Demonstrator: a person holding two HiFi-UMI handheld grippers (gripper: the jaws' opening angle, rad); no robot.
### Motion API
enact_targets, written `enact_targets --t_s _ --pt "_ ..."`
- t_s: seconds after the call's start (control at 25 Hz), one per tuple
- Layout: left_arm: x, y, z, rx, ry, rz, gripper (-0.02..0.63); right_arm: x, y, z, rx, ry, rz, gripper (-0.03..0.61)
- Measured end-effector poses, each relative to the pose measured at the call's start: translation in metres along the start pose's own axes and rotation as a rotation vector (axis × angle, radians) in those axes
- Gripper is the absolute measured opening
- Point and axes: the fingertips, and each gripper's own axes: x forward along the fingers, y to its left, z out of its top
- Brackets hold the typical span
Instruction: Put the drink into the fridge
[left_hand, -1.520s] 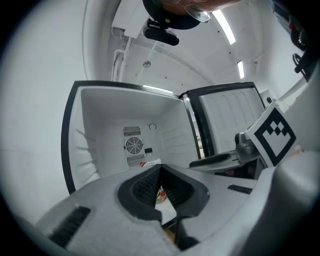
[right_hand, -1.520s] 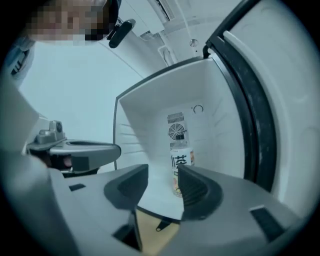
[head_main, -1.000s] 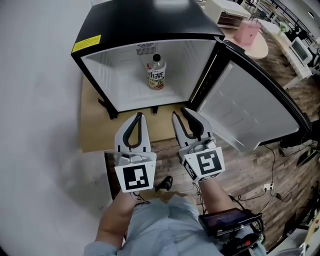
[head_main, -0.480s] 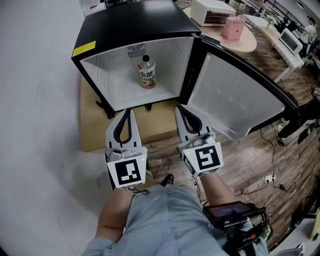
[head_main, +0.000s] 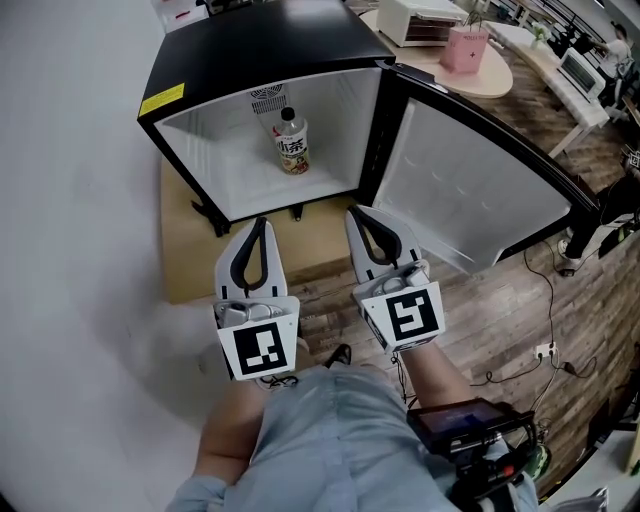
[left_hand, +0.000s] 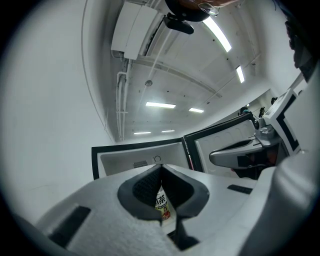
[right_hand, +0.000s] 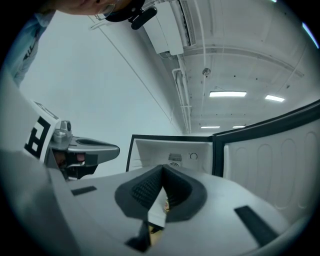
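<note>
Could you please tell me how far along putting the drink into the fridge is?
Done: the tea bottle stands upright inside the mini fridge. In hand: nothing; the left gripper and right gripper are shut, empty, outside it. Remaining: perhaps only closing the open fridge door.

Drink bottle (left_hand: 161, 202) mostly hidden behind jaws in both gripper views; label print too small to read.

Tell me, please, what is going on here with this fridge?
A person holds a gripper in each hand in front of a small fridge whose door stands open. The drink bottle stands upright inside, near the back. The left gripper and right gripper are both shut and empty, side by side outside the fridge.
</note>
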Motion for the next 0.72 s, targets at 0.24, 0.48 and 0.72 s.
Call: enact_targets --t_s 0.24,0.48,0.72 --pt "0.0 -0.0026 -0.0005 0.004 -0.002 -0.008 0.009 -0.0016 -0.0012 -0.0023 0.008 0.003 -0.005 0.005" --pt "0.0016 -0.0065 -0.0009 0.008 0.002 -0.02 0.009 -0.0018 -0.0042 -0.0046 0.014 0.004 -0.011 0.005" --pt "0.0051 -0.0076 -0.0025 0.008 0.002 -0.023 0.009 0.0008 -0.0068 -0.0063 0.013 0.01 -0.012 0.005"
